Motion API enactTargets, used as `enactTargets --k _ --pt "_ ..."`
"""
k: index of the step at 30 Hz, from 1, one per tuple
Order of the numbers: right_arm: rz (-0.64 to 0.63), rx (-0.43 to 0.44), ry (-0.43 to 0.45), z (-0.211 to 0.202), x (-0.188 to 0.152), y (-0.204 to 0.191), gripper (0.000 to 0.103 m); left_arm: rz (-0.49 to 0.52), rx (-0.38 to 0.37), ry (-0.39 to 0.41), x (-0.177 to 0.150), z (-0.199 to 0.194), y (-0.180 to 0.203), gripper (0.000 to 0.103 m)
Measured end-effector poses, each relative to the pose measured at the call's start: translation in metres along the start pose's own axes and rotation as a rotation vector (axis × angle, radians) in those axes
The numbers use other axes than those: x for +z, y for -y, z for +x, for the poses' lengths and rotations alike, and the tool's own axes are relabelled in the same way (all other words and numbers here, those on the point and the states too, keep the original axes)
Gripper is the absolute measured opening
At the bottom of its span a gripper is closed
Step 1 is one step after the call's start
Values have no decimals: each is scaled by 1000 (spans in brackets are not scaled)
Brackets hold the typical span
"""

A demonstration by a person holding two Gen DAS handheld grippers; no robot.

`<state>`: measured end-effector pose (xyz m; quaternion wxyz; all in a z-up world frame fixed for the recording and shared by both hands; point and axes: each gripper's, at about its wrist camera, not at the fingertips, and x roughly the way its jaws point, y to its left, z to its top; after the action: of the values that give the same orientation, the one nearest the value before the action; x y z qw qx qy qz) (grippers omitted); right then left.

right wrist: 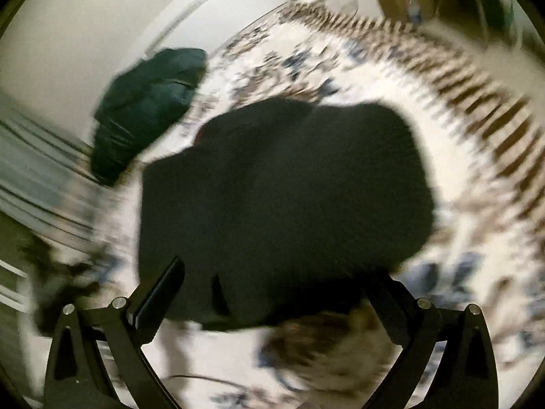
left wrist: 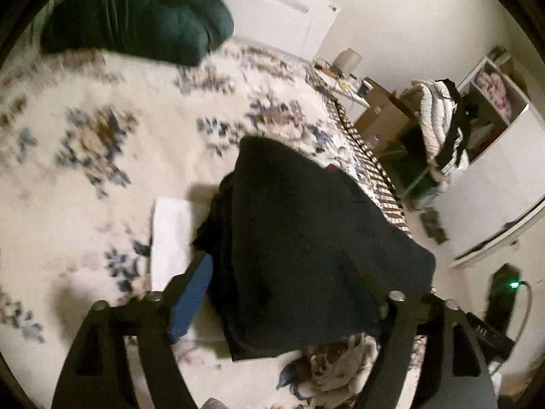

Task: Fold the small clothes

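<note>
Lying on the floral bedspread (left wrist: 102,204), black garment (left wrist: 306,238) fills both spread-apart grippers' view; green pillow (left wrist: 136,13) behind

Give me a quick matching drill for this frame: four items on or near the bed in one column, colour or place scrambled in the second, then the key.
Items
1. garment
2. cushion
3. folded cloth
4. bedspread

Descriptions
A. white, lying left of the dark garment
B. floral, cream with blue and brown
C. dark green, at the far end of the bed
D. near-black, in front of both open grippers

Pairs: 1-D, 2-C, 3-A, 4-B
</note>
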<state>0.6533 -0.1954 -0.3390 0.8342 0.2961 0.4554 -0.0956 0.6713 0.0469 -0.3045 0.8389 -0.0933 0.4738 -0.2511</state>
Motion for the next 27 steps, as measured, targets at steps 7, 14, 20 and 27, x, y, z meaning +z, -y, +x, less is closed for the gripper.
enactTargets --k 7,14,20,27 --pt "-198 -339 163 -86 5 40 103 58 184 37 -16 -46 70 96" --pt "-227 -364 209 -207 1 21 103 99 279 40 -30 -111 131 96" --pt "-246 -322 233 -317 1 36 103 142 310 96 -52 -194 188 96" --pt "-320 -263 311 -440 -18 45 103 180 364 186 -89 -284 252 96"
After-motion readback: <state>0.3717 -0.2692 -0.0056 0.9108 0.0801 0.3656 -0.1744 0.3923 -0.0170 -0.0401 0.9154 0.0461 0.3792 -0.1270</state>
